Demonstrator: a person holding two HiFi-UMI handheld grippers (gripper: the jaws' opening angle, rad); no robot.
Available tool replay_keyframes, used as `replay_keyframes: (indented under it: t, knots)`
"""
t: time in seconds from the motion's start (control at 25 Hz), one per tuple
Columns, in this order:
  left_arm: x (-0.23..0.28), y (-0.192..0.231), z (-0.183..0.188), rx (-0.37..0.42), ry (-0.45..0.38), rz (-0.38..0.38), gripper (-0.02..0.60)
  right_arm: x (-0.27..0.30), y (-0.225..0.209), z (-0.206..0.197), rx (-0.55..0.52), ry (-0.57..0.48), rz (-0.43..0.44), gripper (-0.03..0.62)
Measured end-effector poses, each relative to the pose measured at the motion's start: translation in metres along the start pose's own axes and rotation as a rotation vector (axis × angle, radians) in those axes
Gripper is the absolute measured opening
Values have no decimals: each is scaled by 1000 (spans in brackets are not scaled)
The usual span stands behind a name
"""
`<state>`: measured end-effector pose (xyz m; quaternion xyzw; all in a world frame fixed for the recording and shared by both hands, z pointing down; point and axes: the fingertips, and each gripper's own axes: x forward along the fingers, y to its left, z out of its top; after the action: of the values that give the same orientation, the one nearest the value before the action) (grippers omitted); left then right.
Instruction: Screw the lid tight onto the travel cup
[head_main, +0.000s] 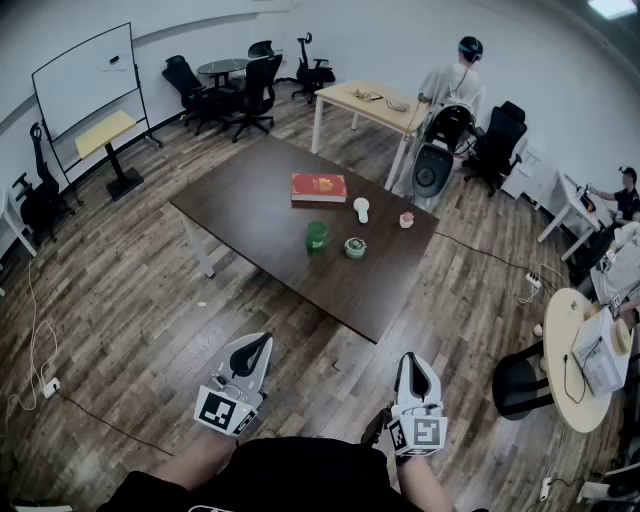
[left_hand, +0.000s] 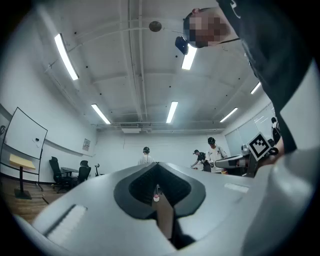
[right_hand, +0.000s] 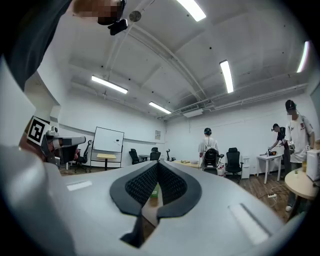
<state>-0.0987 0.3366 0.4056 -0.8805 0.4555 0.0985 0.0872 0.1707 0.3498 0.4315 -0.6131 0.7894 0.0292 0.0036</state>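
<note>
Two grey handheld tongs, the left gripper (head_main: 258, 342) and the right gripper (head_main: 411, 362), held low near the body over the wooden plank floor (head_main: 120, 300), each with jaws pressed together and pinching nothing. Well ahead of both, on the dark brown rectangular table (head_main: 250, 225), the green travel cup (head_main: 317, 236), standing upright, long axis vertical. Just beside it toward the right, apart from it, a round pale green lid (head_main: 355, 247), lying flat and not yet on the cup. Farther back on the same table, a flat red book (head_main: 318, 187), a small white object (head_main: 361, 209) and a small pink object (head_main: 406, 219). Judged from this: approach not yet begun, cup lying forward and between the two tongs, somewhat nearer to the left one, lid nearer to the right one. Probably necessary to step closer and to spread the jaws before any reach.
</note>
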Motion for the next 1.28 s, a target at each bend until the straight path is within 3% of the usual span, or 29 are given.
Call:
replay_keyframes:
  t: [0.68, 0.96, 1.28]
  knots:
    - [4, 5, 0, 7, 1, 15, 0, 5, -5, 1, 38, -15, 4, 9]
    - [13, -7, -4, 18, 10, 42, 0, 5, -29, -5, 50, -13, 14, 9]
    - [39, -33, -12, 45, 30, 91, 0, 18, -68, -12, 92, -25, 93, 9]
